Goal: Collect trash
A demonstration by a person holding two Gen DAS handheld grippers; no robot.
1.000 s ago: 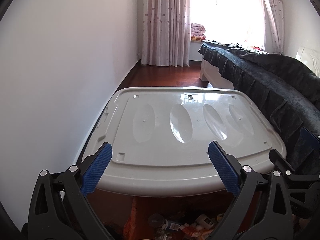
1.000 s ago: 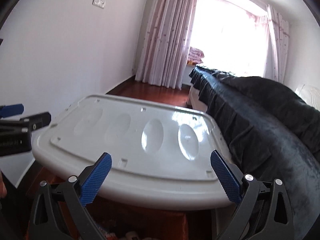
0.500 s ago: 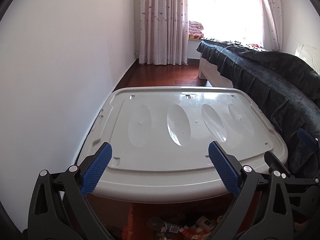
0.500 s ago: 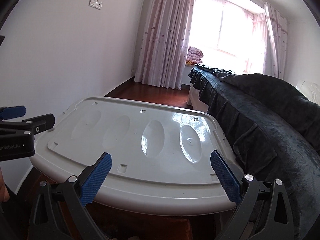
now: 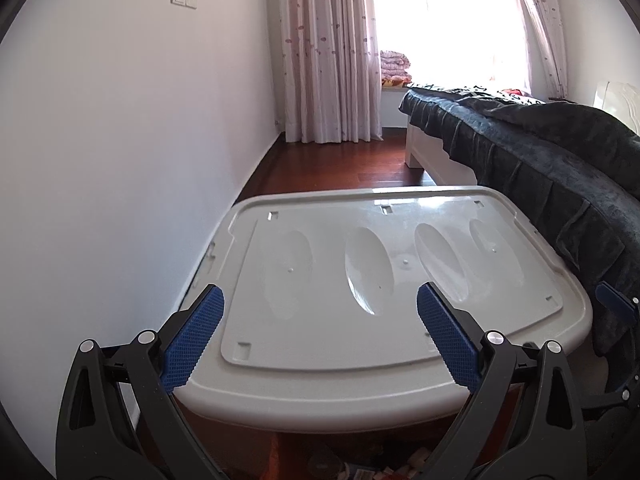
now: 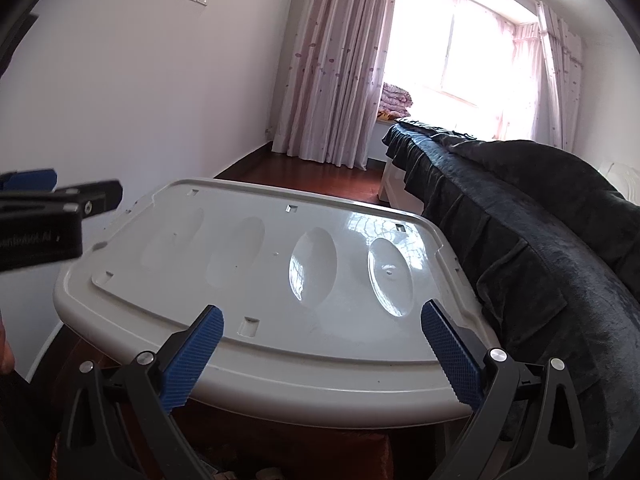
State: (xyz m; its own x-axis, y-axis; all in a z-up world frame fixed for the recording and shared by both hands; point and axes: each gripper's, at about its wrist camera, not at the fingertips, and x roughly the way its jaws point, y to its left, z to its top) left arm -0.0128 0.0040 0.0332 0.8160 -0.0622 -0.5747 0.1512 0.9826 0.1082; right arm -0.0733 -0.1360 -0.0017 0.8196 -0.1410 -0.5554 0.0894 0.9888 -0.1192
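Note:
A white plastic bin lid (image 5: 360, 280) with several oval dents covers a large storage box; it also shows in the right wrist view (image 6: 280, 280). My left gripper (image 5: 320, 336) is open and empty, above the lid's near edge. My right gripper (image 6: 320, 352) is open and empty, above the lid's near right edge. Small bits of trash (image 5: 376, 470) lie on the floor below the lid's front edge, mostly hidden. The left gripper's body shows at the left of the right wrist view (image 6: 48, 220).
A white wall (image 5: 120, 160) runs along the left. A bed with a dark blue cover (image 5: 560, 168) runs along the right, close to the box. Wood floor (image 5: 340, 164) leads to pink curtains (image 5: 328, 52) and a bright window.
Both grippers have risen and tilted up; the lid sits lower in both views and less of the floor trash shows. Both jaws stay open.

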